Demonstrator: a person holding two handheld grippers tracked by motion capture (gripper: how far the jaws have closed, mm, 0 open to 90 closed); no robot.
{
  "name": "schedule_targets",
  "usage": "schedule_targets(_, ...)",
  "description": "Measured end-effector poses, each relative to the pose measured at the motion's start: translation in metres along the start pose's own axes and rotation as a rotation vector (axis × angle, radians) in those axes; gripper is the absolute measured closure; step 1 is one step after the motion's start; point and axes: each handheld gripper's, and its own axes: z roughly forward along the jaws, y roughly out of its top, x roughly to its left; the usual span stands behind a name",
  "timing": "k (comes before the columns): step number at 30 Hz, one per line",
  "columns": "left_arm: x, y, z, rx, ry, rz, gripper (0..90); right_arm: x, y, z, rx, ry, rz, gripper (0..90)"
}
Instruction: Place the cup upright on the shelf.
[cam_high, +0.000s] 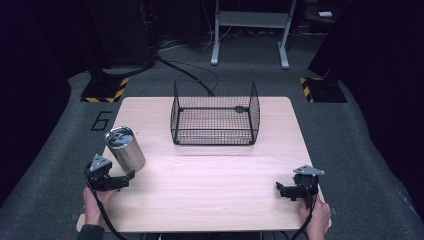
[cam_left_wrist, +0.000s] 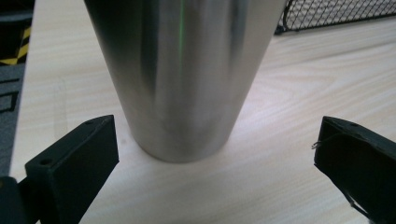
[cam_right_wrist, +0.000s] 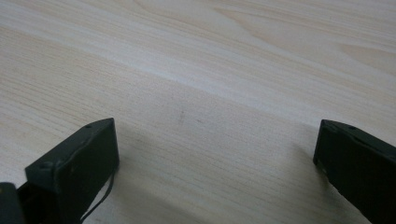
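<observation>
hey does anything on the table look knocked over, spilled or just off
Nothing stands out. The steel cup stands upright near the left edge, between the open left gripper's fingers but untouched. The wire basket sits square at the back, with no spills.

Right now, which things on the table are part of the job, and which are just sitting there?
Part of the job:
- metal cup, standing upright on the table
- left tongs, open, with the cup just ahead of them, not touching

Just sitting there:
- wire basket, standing apart from the cup
- right tongs, open over bare wood
</observation>
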Motion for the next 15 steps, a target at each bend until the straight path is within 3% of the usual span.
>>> schedule_targets(6,0.005,0.018,-0.003,-0.039,0.001,0.014,0.0,0.0,0.0,0.0,0.0,0.0,0.0,0.0)
schedule_targets(15,0.008,0.039,-0.003,-0.058,0.004,0.028,0.0,0.0,0.0,0.0,0.0,0.0,0.0,0.0)
